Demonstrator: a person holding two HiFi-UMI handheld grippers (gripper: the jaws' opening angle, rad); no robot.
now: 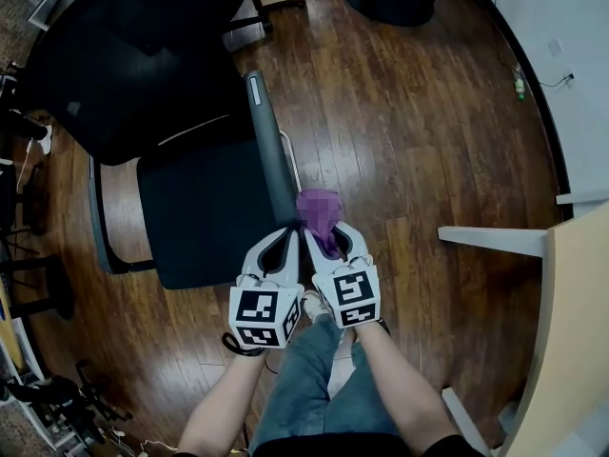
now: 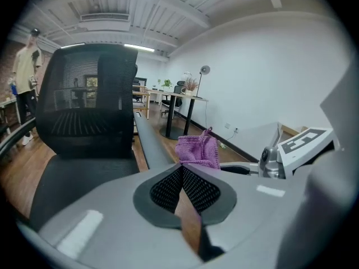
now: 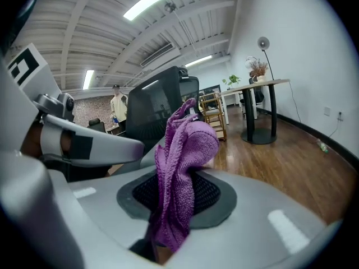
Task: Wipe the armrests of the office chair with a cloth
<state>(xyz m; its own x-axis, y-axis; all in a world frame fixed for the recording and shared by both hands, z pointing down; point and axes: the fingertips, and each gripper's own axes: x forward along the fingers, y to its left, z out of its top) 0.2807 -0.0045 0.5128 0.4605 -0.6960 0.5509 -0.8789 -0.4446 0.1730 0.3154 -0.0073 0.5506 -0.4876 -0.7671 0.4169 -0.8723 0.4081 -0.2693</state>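
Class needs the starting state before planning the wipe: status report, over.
Left gripper shut, empty. Right gripper shut on purple cloth, cloth beside near end of chair armrest. Armrest top looks unobstructed.

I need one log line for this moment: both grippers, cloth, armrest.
left gripper: shut, empty | right gripper: shut on cloth | cloth: by near end of armrest, contact unclear
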